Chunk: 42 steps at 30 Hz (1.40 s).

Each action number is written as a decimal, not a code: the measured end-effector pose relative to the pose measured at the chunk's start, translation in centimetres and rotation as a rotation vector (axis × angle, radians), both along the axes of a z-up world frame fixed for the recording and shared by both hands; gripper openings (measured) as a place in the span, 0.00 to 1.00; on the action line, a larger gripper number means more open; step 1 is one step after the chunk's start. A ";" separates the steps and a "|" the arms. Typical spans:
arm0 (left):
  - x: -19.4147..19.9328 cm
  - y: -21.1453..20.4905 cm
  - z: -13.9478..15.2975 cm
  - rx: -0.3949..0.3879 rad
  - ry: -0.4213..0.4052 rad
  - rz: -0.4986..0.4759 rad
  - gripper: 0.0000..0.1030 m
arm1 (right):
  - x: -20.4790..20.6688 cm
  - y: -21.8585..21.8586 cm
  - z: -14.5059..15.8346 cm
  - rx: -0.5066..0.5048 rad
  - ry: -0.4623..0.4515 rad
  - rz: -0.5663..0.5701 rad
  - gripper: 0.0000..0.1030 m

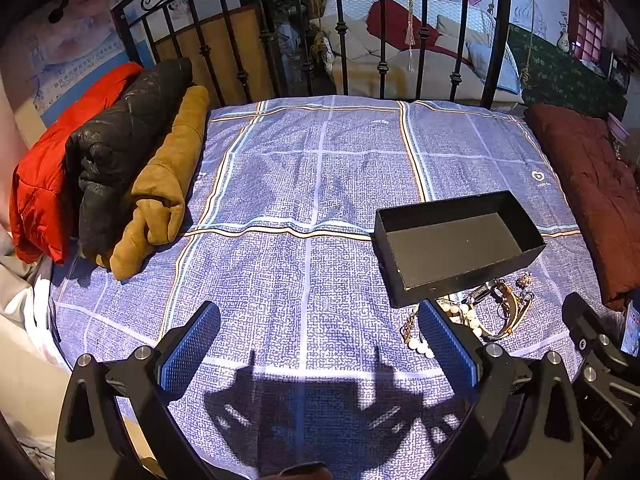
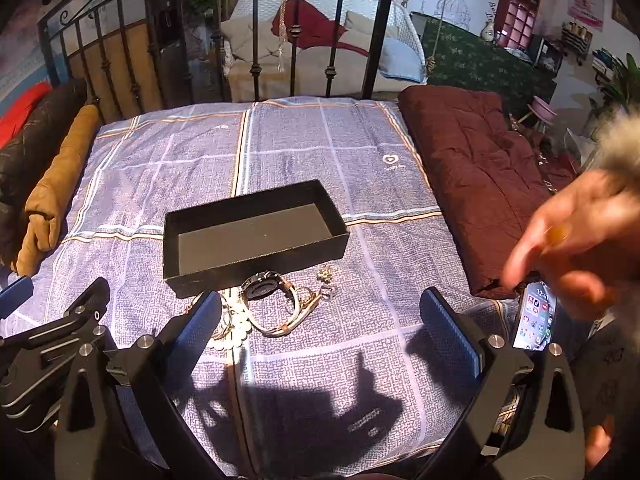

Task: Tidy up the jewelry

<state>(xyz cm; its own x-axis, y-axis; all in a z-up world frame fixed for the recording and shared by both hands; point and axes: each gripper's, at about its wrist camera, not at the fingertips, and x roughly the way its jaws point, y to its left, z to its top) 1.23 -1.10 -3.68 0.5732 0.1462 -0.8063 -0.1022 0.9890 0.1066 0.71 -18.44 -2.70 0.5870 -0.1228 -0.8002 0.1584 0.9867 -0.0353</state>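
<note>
An open black box (image 2: pixel 256 236) with nothing inside lies on the blue patterned bedspread (image 2: pixel 360 340); it also shows in the left wrist view (image 1: pixel 460 240). Just in front of it lies a heap of jewelry: a wristwatch (image 2: pixel 264 284), a pearl string (image 2: pixel 236 328), a light strap bracelet (image 2: pixel 292 316) and small gold pieces (image 2: pixel 326 274). The heap shows in the left wrist view (image 1: pixel 480 308) beside the right finger. My left gripper (image 1: pixel 320 344) is open and empty, left of the heap. My right gripper (image 2: pixel 320 328) is open and empty, just short of the heap.
Folded red, black and tan clothes (image 1: pixel 120 168) lie along the bed's left side, a maroon quilt (image 2: pixel 480 184) along the right. A black iron headboard (image 2: pixel 256 48) stands behind. A phone (image 2: pixel 536 316) and a bare hand (image 2: pixel 572 236) are at the right.
</note>
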 end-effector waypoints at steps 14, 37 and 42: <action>-0.1 0.0 -0.5 0.002 0.011 0.000 0.94 | 0.3 -0.2 -0.5 0.007 0.027 0.004 0.95; 0.2 0.3 -0.8 -0.002 0.024 0.011 0.94 | 0.0 0.7 -0.8 -0.030 0.031 0.028 0.95; 0.1 0.4 -0.6 -0.007 0.021 0.015 0.94 | 0.4 -0.1 -0.4 0.014 0.041 0.014 0.95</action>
<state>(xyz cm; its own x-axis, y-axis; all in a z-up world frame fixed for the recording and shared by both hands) 1.38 -0.68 -4.30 0.5537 0.1484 -0.8194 -0.1145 0.9882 0.1016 1.08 -18.56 -3.09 0.5555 -0.1037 -0.8250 0.1435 0.9893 -0.0278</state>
